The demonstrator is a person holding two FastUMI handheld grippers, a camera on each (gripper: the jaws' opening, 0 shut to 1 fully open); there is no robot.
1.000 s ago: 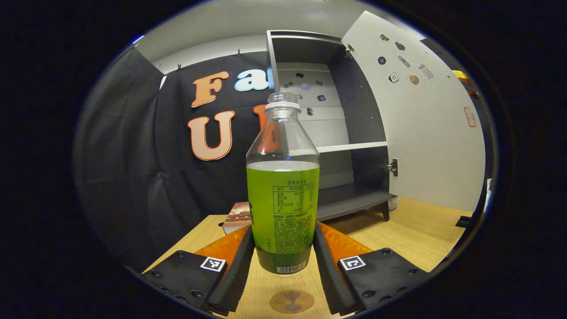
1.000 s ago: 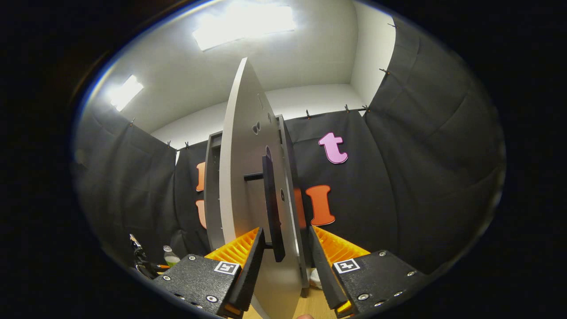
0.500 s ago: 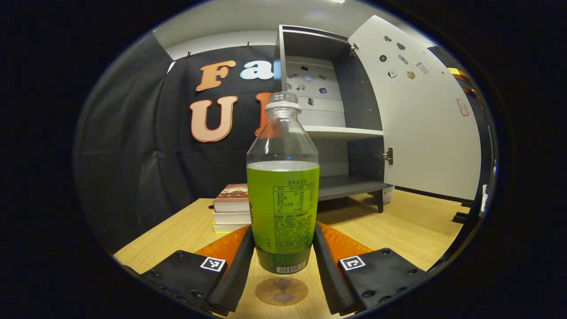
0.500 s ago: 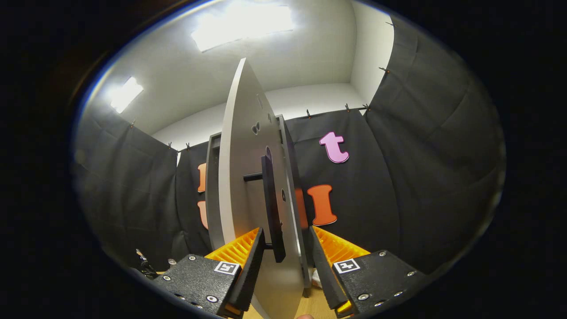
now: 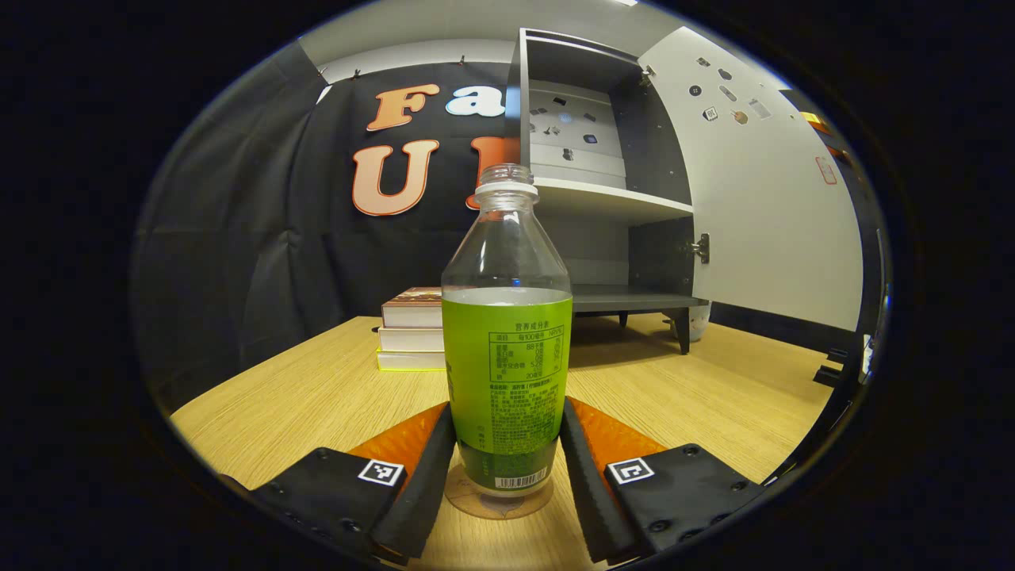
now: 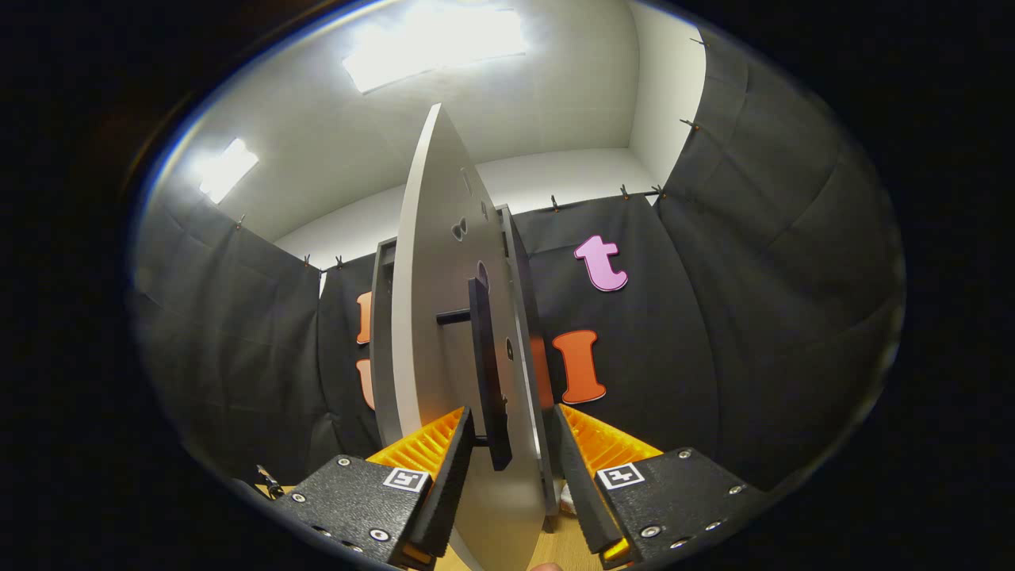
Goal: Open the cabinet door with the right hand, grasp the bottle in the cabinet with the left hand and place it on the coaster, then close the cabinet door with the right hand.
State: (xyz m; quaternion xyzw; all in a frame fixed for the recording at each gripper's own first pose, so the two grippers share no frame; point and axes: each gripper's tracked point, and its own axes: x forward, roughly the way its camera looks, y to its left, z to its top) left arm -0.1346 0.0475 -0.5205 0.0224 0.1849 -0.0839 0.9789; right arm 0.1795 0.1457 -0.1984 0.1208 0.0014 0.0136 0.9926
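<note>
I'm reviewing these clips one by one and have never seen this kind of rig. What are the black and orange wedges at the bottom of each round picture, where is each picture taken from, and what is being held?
No robot arm here: a person holds a two-finger gripper in each hand, and a fisheye camera rides on each one, looking along its fingers. Those wedges are the fingers.

In the left gripper view, the left gripper is closed on a green-labelled bottle, whose base sits at a round coaster on the wooden table. Behind it lie a stack of books and the open cabinet.

In the right gripper view, the right gripper straddles the edge of the open cabinet door by its dark handle. Whether both fingers press on it is unclear.
</note>
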